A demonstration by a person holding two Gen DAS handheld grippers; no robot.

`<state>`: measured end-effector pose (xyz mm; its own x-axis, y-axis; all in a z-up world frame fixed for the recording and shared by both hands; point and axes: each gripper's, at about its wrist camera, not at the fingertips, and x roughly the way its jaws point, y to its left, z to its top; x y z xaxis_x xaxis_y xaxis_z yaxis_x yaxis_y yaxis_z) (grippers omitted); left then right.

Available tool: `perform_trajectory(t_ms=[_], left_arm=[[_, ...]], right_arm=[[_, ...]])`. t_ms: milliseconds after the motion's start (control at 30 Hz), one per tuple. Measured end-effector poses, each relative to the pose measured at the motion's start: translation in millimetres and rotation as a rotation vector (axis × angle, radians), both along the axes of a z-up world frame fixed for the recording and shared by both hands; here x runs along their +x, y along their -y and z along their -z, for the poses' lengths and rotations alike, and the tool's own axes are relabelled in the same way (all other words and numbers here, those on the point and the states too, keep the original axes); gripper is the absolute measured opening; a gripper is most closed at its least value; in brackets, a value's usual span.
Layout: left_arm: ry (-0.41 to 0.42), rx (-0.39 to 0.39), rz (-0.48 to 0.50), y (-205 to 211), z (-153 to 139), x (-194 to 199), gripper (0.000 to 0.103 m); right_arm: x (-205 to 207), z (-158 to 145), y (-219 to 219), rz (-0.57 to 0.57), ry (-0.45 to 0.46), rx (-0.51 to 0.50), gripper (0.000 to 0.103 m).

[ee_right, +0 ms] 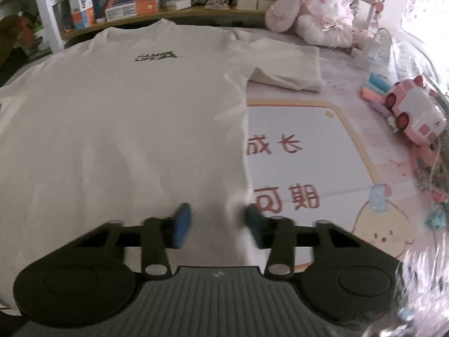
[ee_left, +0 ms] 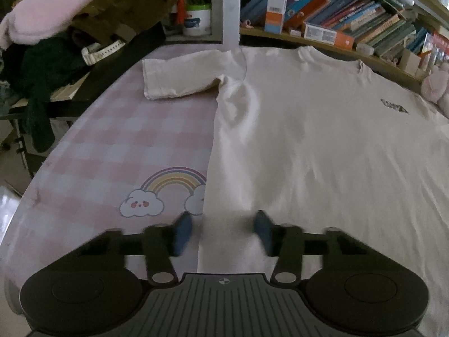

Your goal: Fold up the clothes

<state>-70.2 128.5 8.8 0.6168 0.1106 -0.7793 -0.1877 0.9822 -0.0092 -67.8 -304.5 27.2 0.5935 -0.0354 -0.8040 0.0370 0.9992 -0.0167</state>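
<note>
A white T-shirt (ee_left: 308,140) lies flat and face up on the table, with a small dark logo (ee_right: 155,55) on the chest and both short sleeves spread out. My left gripper (ee_left: 223,233) hovers at the shirt's lower left corner. Its blue pads (ee_left: 183,231) stand apart, and the side edge of the shirt runs between them. My right gripper (ee_right: 217,223) is at the lower right corner of the T-shirt (ee_right: 126,126). A gap shows between its pads, and the cloth puckers a little against the right pad (ee_right: 252,220). Neither pair of pads presses the fabric.
The table mat (ee_left: 112,146) is pink checked with a rainbow. At the left edge is a pile of dark and pink clothes (ee_left: 50,50). A bookshelf (ee_left: 350,19) runs along the back. On the right are plush toys (ee_right: 317,14), a pink toy car (ee_right: 412,112) and pastel markers (ee_right: 376,87).
</note>
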Motion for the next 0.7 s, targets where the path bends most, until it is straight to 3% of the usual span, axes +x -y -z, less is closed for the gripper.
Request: perform_trajectory(t_ms=[133,533,633,700], left_arm=[[0.007,-0.006,0.027,3.1,-0.7,-2.7,0.018],[-0.015,-0.027,0.040,2.3,-4.0,0.2,0.018],[-0.023,-0.051,0.024,-2.9,-6.8,3.8,0.020],[-0.009,-0.057,0.010,-5.4,-10.6,5.0,0.020]], right_arm=[[3.9,-0.6,15.2,0.010,-0.002,0.027,0.008],[9.1,0.7,21.5,0.006,-0.007,0.007,0.007],[10.7,-2.8,19.3,-0.012,-0.006,0.001,0.011],[11.3,-8.2,16.7,-0.021,0.017,0.006,0.025]])
